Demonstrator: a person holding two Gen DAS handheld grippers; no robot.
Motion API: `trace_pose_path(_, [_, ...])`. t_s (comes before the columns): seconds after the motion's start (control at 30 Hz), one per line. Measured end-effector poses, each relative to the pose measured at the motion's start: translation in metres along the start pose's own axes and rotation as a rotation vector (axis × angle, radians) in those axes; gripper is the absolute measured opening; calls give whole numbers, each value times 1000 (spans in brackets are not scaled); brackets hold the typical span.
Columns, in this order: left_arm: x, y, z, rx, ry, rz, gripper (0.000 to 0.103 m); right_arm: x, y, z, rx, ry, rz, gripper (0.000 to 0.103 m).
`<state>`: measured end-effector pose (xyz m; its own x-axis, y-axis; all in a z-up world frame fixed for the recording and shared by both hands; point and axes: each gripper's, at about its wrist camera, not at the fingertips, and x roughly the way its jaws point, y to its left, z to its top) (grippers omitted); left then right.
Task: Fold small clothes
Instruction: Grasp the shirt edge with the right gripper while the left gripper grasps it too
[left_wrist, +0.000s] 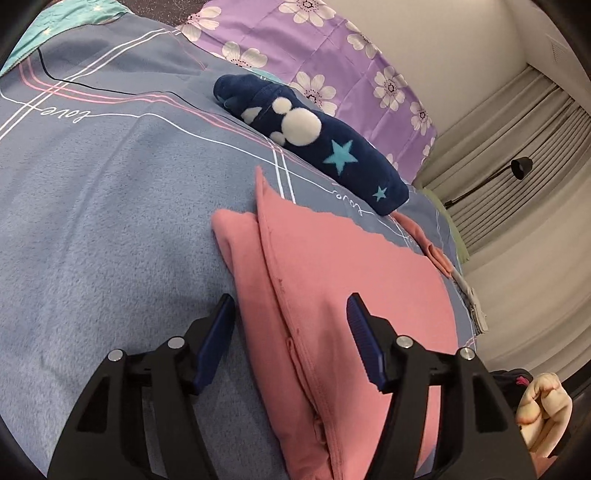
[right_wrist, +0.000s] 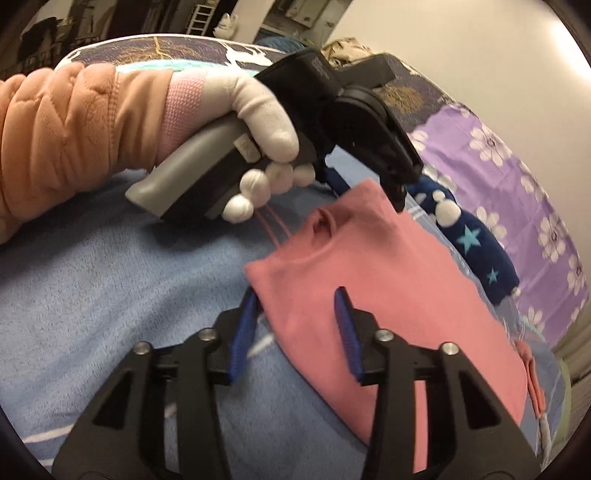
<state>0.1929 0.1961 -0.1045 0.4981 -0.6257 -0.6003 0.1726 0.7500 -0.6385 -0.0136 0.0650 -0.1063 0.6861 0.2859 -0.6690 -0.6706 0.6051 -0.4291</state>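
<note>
A small pink garment (left_wrist: 332, 295) lies folded flat on the blue bedspread (left_wrist: 110, 221), with a folded edge running along its left side. My left gripper (left_wrist: 291, 314) is open, its fingers straddling that left edge, just above the cloth. In the right wrist view the pink garment (right_wrist: 388, 295) lies ahead and my right gripper (right_wrist: 295, 317) is open over its near corner. The left gripper's body (right_wrist: 351, 110), held by a white-gloved hand, hovers over the garment's far corner.
A navy fleece garment with white dots and teal stars (left_wrist: 314, 140) lies folded beyond the pink one, also in the right wrist view (right_wrist: 472, 240). A purple flowered quilt (left_wrist: 332, 55) lies behind it. More small clothes (left_wrist: 436, 251) lie at the bed's right edge.
</note>
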Motion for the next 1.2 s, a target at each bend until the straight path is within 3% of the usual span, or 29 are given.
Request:
trace_pose_path(0.03, [2,1,1,-9,-3,-2,58,2,2,0,-7,10,-5,44])
trace_pose_path(0.13, [8,7,6,-49,-9,13,39,10,9,7,-14,28,-37,45])
trace_pose_path(0.2, [13,11,10,-76,-2,22,19,19,8,15,1,37,-50,42])
trace_pose_path(0.27, [15,16,13,-104,9,4,13,29,5,21,14,37,-61,20])
trace_pose_path(0.3, [15,15,14,-99,11,5,11,33,3,22,22,48,-55,7])
trace_pose_path(0.53, [7,-17,27,-15,-6,57,10,1,-35,21,200,-64,-18,7])
trace_pose_path(0.8, [5,-65,36,52,-15,85,10,-33,-75,11,345,-104,-2,8])
trace_pose_path(1.2, [14,-124,39,121,-15,152,10,-75,-102,-18,452,-169,-23,8])
